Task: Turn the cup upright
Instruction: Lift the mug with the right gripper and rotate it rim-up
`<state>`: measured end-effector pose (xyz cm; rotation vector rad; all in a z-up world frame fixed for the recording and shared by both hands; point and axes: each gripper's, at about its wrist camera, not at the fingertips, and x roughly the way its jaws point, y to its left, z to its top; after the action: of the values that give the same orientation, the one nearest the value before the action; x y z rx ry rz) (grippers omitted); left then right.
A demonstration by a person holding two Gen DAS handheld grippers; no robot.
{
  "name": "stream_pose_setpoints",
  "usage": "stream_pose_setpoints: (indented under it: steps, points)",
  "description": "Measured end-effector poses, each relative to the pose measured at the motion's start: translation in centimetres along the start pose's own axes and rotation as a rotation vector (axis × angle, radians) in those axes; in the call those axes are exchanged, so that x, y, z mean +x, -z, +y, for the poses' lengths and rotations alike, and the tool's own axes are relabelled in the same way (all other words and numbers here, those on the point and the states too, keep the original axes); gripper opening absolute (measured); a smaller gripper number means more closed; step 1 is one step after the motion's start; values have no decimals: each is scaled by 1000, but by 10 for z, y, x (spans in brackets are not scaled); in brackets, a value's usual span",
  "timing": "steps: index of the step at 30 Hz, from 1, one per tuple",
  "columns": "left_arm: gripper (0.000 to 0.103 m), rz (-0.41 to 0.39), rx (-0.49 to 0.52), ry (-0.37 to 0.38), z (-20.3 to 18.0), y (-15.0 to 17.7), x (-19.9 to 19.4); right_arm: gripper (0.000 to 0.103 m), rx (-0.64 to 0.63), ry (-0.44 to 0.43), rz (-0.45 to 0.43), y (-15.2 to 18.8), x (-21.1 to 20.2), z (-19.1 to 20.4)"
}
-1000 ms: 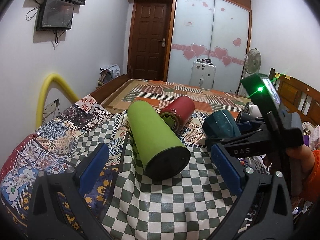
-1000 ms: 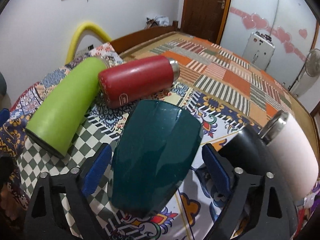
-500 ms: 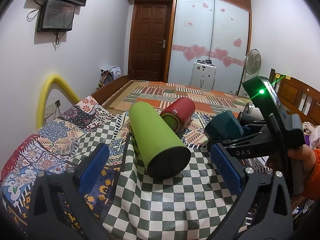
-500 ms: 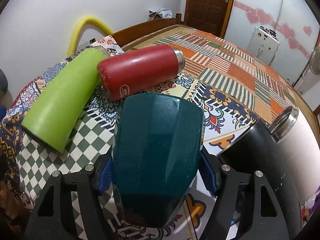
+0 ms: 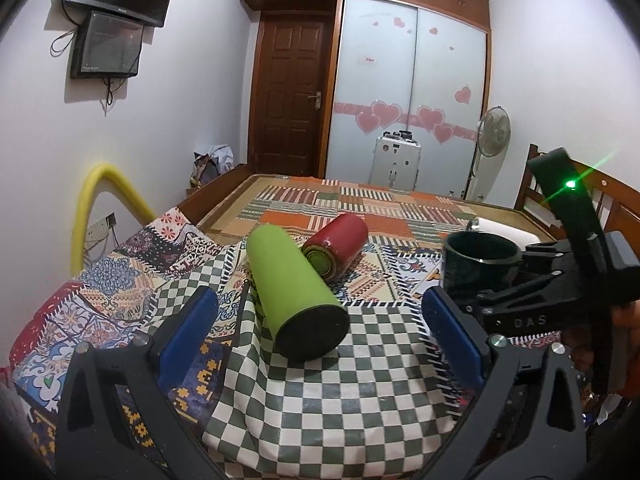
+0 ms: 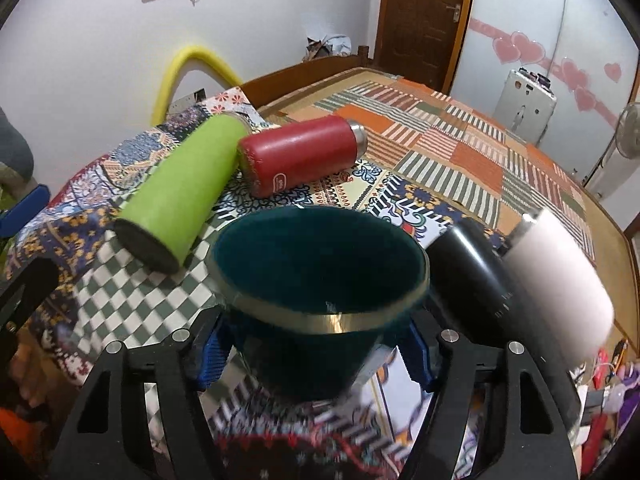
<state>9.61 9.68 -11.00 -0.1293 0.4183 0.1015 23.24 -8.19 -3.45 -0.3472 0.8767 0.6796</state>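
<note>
A dark teal cup (image 6: 316,280) with a metal rim is held between the blue pads of my right gripper (image 6: 316,354), mouth up, lifted above the patterned cloth. In the left wrist view the same cup (image 5: 478,266) shows at the right, upright in the right gripper (image 5: 532,280). My left gripper (image 5: 320,316) is open and empty, its blue pads either side of a lime green bottle (image 5: 292,286) lying on the checkered cloth.
A red bottle (image 6: 300,156) lies behind the green bottle (image 6: 184,184). A black bottle (image 6: 468,264) and a white bottle (image 6: 560,276) lie to the right of the cup. All rest on a bed (image 5: 360,208) with patterned covers and a wooden frame.
My right gripper shut on the teal cup, lifted it and turned it from mouth-down to mouth-up. The left gripper stayed open in place.
</note>
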Motion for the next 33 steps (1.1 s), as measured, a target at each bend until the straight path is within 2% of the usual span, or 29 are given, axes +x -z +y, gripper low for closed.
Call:
stream_pose_setpoints:
  steps: [9, 16, 25, 33]
  points:
    - [103, -24, 21, 26, -17, -3, -29, 68, -16, 19, -8, 24, -36, 3]
    - [103, -25, 32, 50, -30, -1, -44, 68, -23, 9, 21, 51, -49, 8]
    - [103, 2, 9, 79, -34, 4, -47, 68, 12, -21, 66, 81, -37, 7]
    - [103, 23, -11, 85, -30, 5, -34, 68, 44, -45, 33, 77, -26, 3]
